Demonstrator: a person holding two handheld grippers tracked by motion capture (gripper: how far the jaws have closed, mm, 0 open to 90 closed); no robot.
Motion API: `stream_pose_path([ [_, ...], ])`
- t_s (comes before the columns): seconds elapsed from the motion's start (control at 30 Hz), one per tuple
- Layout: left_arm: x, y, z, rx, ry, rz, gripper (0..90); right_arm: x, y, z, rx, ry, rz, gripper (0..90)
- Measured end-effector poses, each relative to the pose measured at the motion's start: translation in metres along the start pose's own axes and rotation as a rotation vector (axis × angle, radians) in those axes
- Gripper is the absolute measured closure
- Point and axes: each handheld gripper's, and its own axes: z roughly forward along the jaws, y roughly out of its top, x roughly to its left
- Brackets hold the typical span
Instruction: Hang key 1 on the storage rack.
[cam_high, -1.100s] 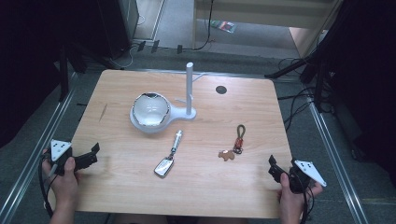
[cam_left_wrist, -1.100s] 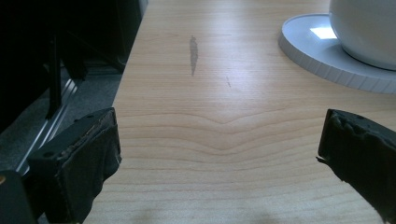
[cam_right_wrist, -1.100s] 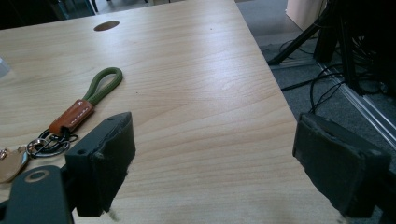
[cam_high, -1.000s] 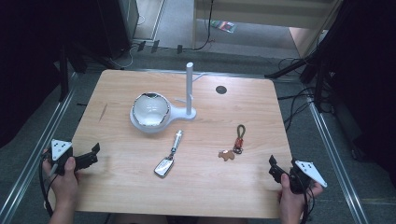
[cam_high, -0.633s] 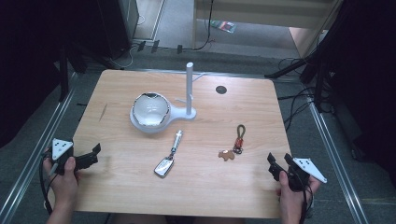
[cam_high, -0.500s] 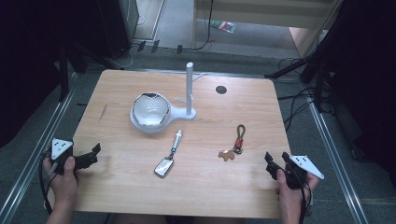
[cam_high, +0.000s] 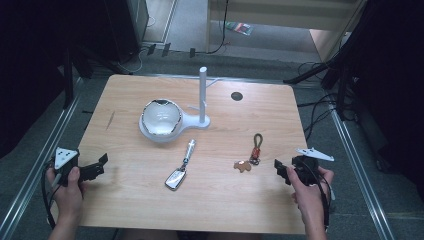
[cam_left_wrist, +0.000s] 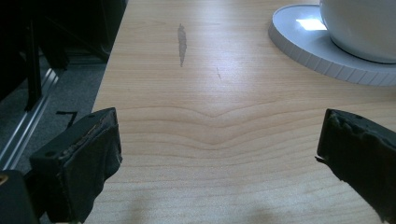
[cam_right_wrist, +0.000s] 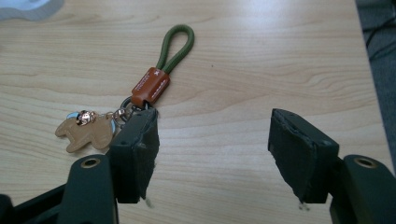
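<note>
A keychain (cam_high: 255, 152) with a green cord loop (cam_right_wrist: 175, 46), a brown tag and a tan dog charm (cam_right_wrist: 86, 128) lies right of the table's middle. My right gripper (cam_high: 286, 169) hovers just right of it, open. Its jaws have just been closing, and in the right gripper view (cam_right_wrist: 212, 140) nothing is between them; the left jaw's tip sits beside the keychain's ring. A silver key fob (cam_high: 179, 174) lies near the middle. My left gripper (cam_high: 100, 166) rests at the front left, open wide over bare wood (cam_left_wrist: 219, 154).
A white bowl (cam_high: 161, 117) sits on a round white base (cam_left_wrist: 317, 51) joined to an upright white post (cam_high: 202, 95). A dark round hole (cam_high: 236, 95) marks the far side of the wooden table (cam_high: 125, 200). Metal rails and cables run along both sides.
My right gripper has risen and moved left toward the keychain, and its jaws have narrowed. The left gripper and the objects on the table have stayed where they were.
</note>
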Motion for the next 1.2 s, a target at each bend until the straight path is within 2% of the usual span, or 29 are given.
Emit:
stream_pose_path([
  [0.03,0.000,0.000,0.000,0.001,-0.003,0.003,0.1,0.002,0.003,0.002,0.027,-0.004,0.012,34.6],
  [0.1,0.000,0.000,0.000,0.001,-0.003,0.001,0.1,0.004,0.006,0.004,0.046,-0.005,0.012,34.3],
  [0.17,0.000,0.000,0.000,0.001,-0.004,0.001,0.1,0.008,0.012,0.009,0.098,-0.016,-0.001,32.7],
  [0.2,0.000,0.000,0.000,0.001,-0.004,0.001,0.1,0.012,0.017,0.013,0.142,-0.022,-0.005,32.0],
  [0.23,0.000,0.000,0.000,0.002,-0.003,0.003,0.1,0.012,0.017,0.013,0.142,-0.022,-0.005,32.0],
  [0.3,-0.001,0.000,0.001,0.004,-0.003,0.009,0.1,0.015,0.025,0.017,0.198,-0.041,0.006,33.0],
  [0.43,-0.002,0.000,0.001,0.008,-0.005,0.014,0.1,0.019,0.033,0.024,0.258,-0.053,-0.004,33.1],
  [0.53,-0.002,0.000,0.001,0.008,-0.007,0.015,0.1,0.023,0.037,0.029,0.277,-0.071,-0.026,28.8],
  [0.57,-0.002,0.000,0.001,0.007,-0.008,0.014,0.1,0.025,0.039,0.031,0.276,-0.096,-0.039,28.5],
  [0.7,-0.002,0.001,0.001,0.010,-0.013,0.016,0.1,0.031,0.046,0.038,0.293,-0.121,-0.039,26.5],
  [0.8,-0.002,0.001,0.001,0.012,-0.012,0.020,0.1,0.036,0.051,0.044,0.319,-0.103,-0.047,24.7],
  [1.1,-0.002,0.001,0.002,0.013,-0.014,0.017,0.1,0.052,0.061,0.058,0.368,-0.100,-0.088,20.4],
  [1.2,-0.002,0.001,0.002,0.013,-0.013,0.018,0.1,0.055,0.064,0.061,0.382,-0.083,-0.061,19.9],
])
